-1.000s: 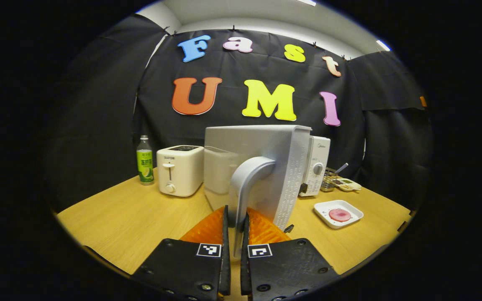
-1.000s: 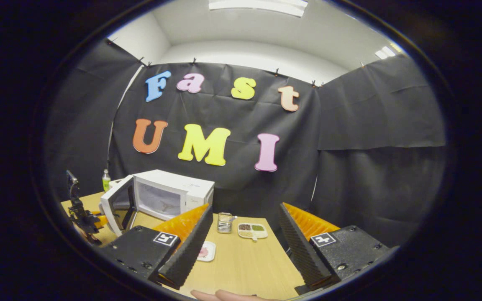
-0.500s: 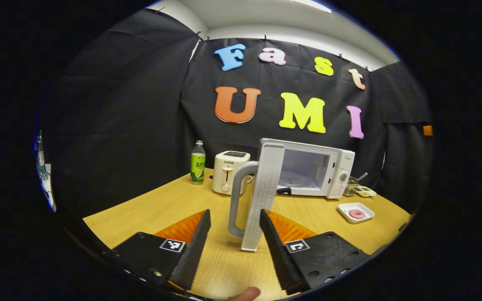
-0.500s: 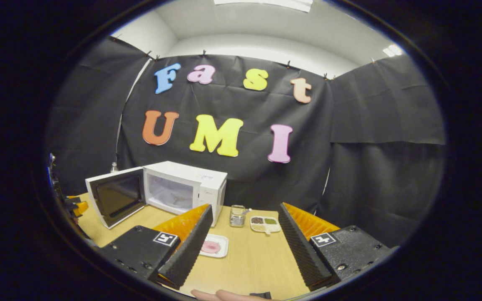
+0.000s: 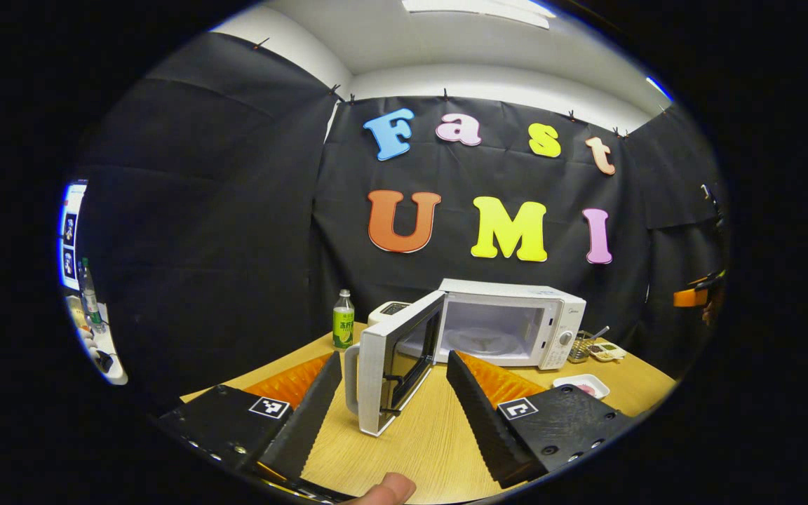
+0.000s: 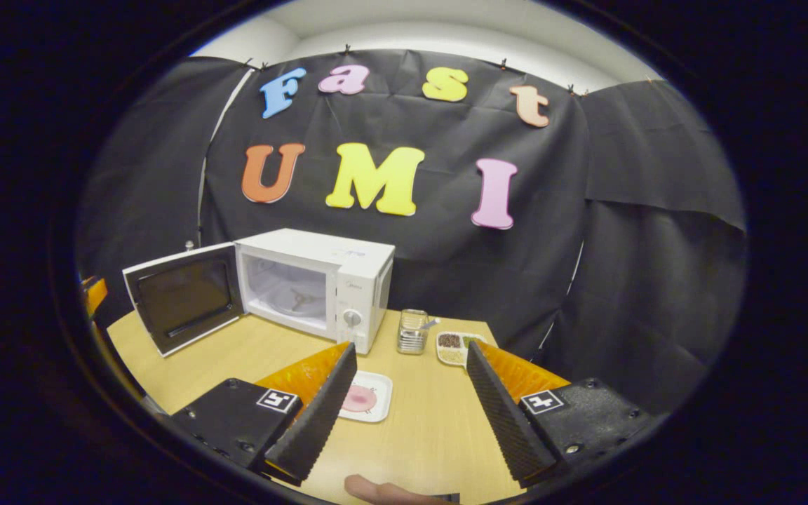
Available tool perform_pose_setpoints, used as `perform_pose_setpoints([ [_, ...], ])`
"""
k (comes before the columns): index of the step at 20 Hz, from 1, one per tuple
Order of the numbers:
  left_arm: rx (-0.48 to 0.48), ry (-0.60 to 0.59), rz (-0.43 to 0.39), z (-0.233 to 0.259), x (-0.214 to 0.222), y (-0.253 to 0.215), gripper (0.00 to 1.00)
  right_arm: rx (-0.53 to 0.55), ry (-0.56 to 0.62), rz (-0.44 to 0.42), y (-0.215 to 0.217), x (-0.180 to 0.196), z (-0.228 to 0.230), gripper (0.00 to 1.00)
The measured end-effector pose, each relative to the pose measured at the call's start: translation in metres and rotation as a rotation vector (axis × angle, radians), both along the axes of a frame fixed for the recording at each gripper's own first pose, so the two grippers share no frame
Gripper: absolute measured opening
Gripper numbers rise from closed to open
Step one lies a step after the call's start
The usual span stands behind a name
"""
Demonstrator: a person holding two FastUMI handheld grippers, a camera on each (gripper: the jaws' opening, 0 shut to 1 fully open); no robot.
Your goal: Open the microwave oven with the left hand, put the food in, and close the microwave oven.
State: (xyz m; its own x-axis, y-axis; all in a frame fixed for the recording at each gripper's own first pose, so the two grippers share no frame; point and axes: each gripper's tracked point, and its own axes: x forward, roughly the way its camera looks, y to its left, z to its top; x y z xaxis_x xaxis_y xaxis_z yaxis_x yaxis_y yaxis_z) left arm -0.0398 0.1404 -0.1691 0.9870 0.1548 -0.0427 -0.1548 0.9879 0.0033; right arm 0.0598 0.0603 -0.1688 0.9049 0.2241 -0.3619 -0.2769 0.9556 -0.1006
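- Left claw (image 5: 393, 407) is spread wide and holds nothing, just short of the swung-out door (image 5: 397, 368).
- The microwave (image 6: 320, 284) stands at the desk's (image 6: 418, 435) back edge, cavity exposed.
- The food (image 6: 360, 398) lies on a white plate (image 6: 369, 414) before it.
- Right claw (image 6: 407, 407) gapes wide above the desk, empty.

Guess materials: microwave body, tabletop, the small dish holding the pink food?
White box-shaped microwave: smooth white shell, likely painted metal or plastic, cannot tell which; soft even sheen. Light tan tabletop: wood or wood-look laminate, matte, with fine straight grain lines. Small white rectangular dish under the pink round food: glossy, raised rim, so ceramic or melamine; unclear.
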Motion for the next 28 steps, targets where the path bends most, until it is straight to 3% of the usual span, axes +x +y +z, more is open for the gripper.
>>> perform_pose_setpoints([
  [7,0.022,-0.040,-0.093,0.046,0.012,-0.075,0.92,-0.023,0.302,0.021,0.004,0.072,-0.090,1.00],
  [11,0.047,-0.074,-0.085,0.070,0.019,-0.092,0.92,0.015,0.499,0.063,0.015,0.088,-0.145,1.00],
  [16,0.083,-0.106,-0.097,0.084,0.017,-0.112,0.92,0.072,0.721,0.093,0.032,0.105,-0.204,0.92],
  [18,0.095,-0.115,-0.098,0.088,0.018,-0.116,0.92,0.115,0.820,0.110,0.042,0.107,-0.226,0.84],
  [19,0.095,-0.117,-0.099,0.090,0.018,-0.117,0.92,0.142,0.863,0.115,0.046,0.109,-0.234,0.68],
  [20,0.091,-0.116,-0.098,0.091,0.016,-0.117,0.92,0.165,0.910,0.120,0.049,0.108,-0.241,0.65],
  [21,0.090,-0.118,-0.097,0.092,0.015,-0.116,0.92,0.200,0.957,0.118,0.054,0.108,-0.247,0.56],
  [22,0.092,-0.119,-0.093,0.094,0.014,-0.115,0.92,0.235,1.000,0.121,0.059,0.108,-0.251,0.65],
  [24,0.095,-0.128,-0.079,0.097,0.011,-0.109,0.92,0.264,1.055,0.135,0.062,0.112,-0.256,0.54],
  [27,0.096,-0.144,-0.075,0.099,0.010,-0.107,0.92,0.272,1.139,0.115,0.058,0.115,-0.267,0.33],
  [28,0.097,-0.146,-0.075,0.098,0.010,-0.108,0.92,0.276,1.187,0.121,0.061,0.110,-0.270,0.19],
])
